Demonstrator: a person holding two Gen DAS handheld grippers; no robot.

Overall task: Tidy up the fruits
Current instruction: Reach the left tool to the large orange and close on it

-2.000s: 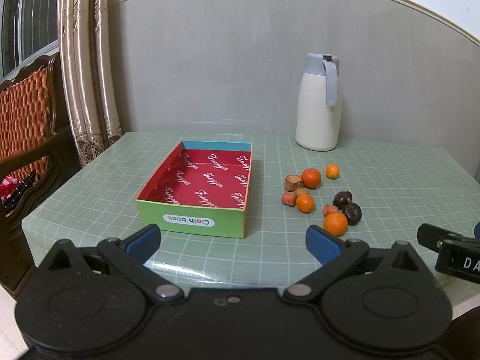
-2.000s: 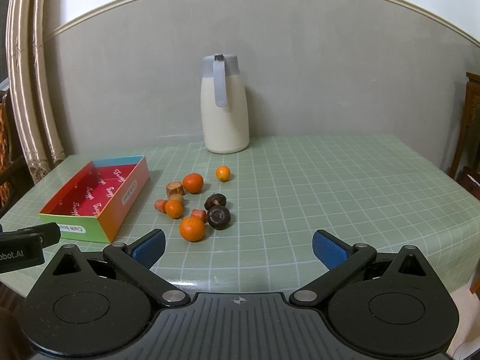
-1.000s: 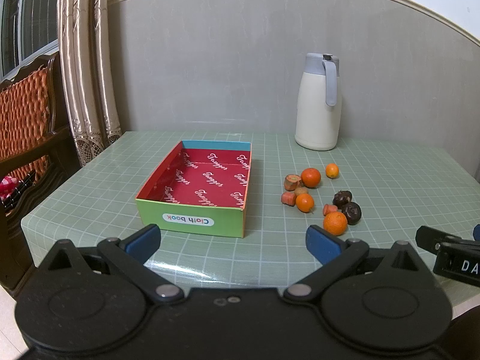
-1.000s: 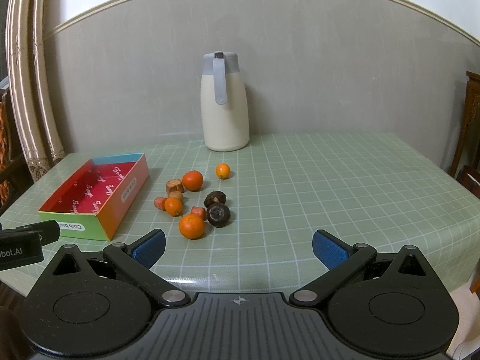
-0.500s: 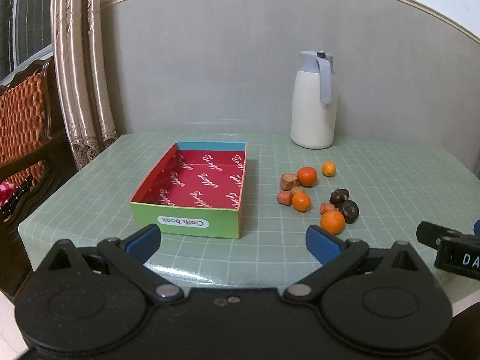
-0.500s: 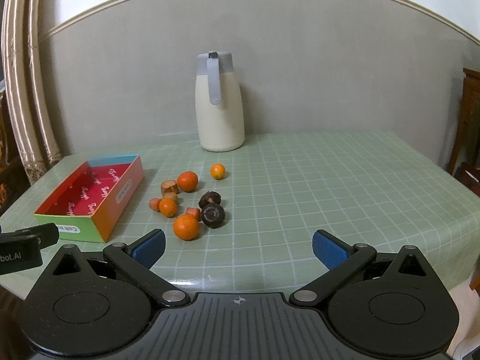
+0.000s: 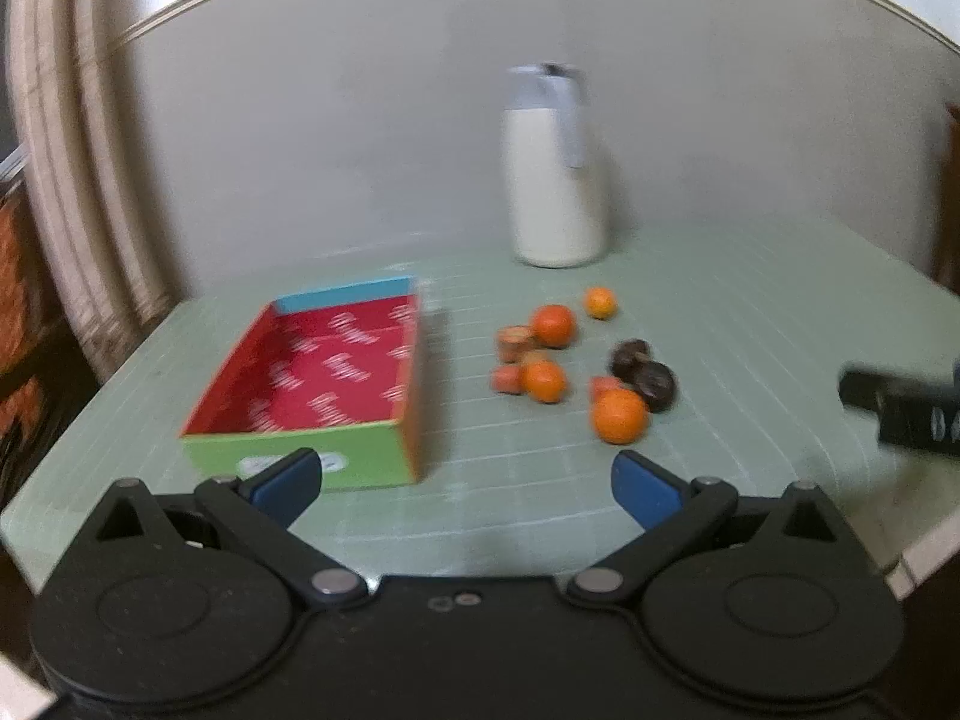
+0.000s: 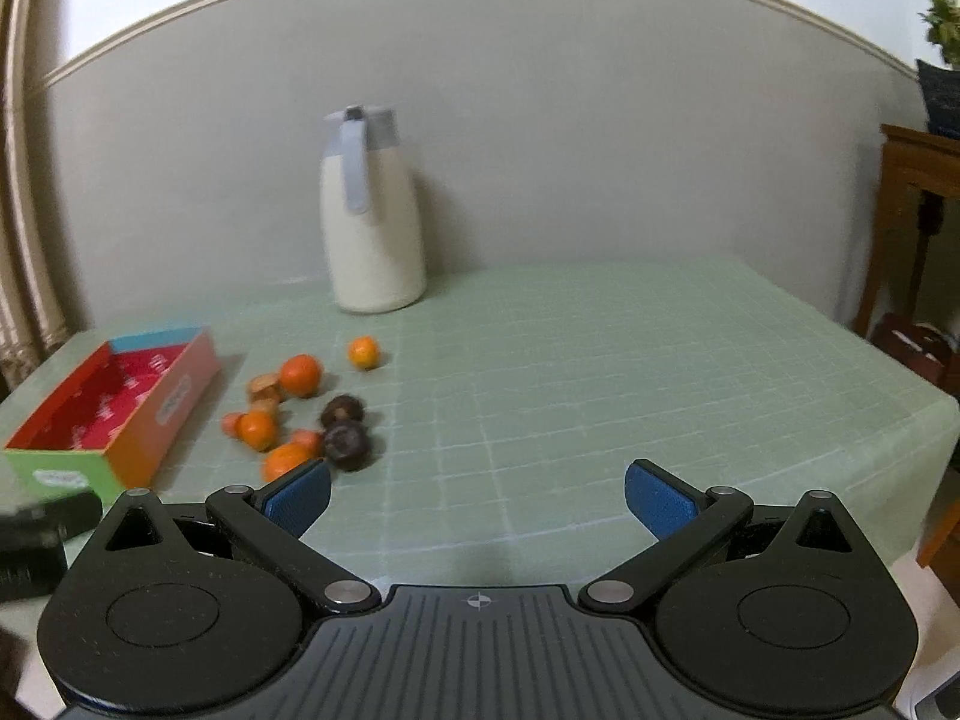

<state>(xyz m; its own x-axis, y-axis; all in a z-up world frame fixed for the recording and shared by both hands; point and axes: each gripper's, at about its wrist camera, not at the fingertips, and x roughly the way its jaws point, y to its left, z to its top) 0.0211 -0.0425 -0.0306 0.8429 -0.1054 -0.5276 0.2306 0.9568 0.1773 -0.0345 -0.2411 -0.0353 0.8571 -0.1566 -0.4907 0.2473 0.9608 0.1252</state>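
Note:
An open box with a red lining and green front stands on the green checked table; it also shows at the left of the right wrist view. Right of it lies a cluster of fruit: several oranges, the nearest one, two dark fruits and small pinkish pieces. The cluster shows in the right wrist view too. My left gripper is open and empty, short of the box and fruit. My right gripper is open and empty, just right of the fruit.
A cream thermos jug with a grey lid stands at the back of the table, also in the right wrist view. Curtains hang at the left. A wooden cabinet stands at the right, past the table edge.
Both grippers have moved forward toward the table, so box and fruit appear larger and lower. Both views are blurred by motion. The jaws stay open.

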